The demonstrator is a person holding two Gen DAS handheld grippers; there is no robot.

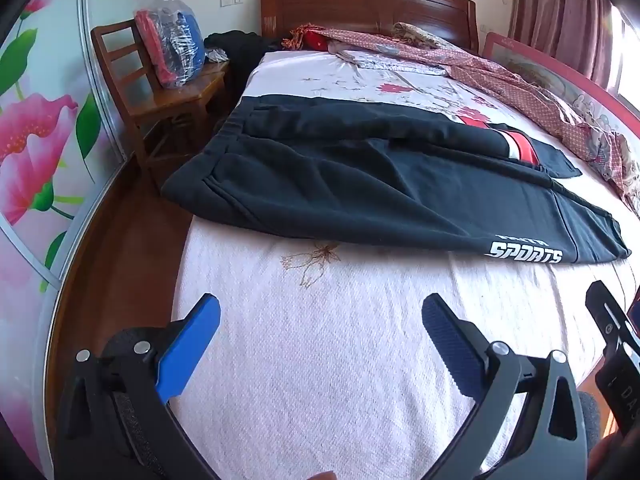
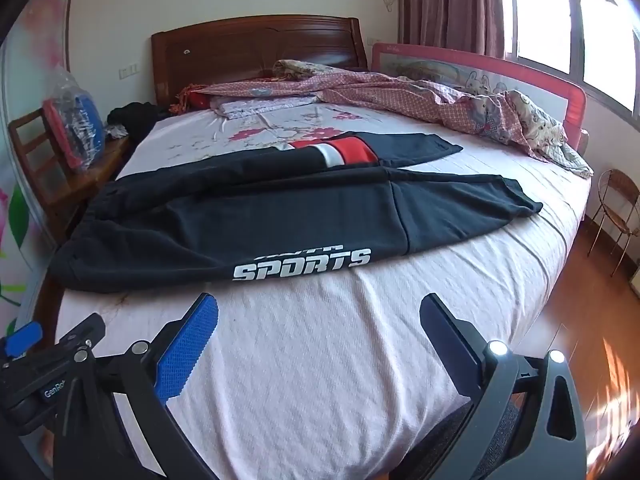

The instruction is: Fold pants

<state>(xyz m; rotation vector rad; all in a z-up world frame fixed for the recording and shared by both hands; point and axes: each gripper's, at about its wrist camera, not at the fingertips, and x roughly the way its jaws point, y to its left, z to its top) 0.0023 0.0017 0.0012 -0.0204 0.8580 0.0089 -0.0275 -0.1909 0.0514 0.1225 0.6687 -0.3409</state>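
Observation:
Black track pants lie spread flat across the bed, waistband at the left edge, legs running right. White "SPORTS" lettering marks the near leg, and a red and white stripe shows on the far leg. My left gripper hovers wide open over bare sheet, short of the pants' near edge, nothing between its blue pads. My right gripper is also wide open and empty, just short of the lettering. Part of the left gripper shows at the lower left of the right wrist view.
The bed has a pale textured sheet. A crumpled pink quilt lies along its far and right side by a red bed rail. A wooden chair with a plastic-wrapped bundle stands at the left. Wooden floor shows at both sides.

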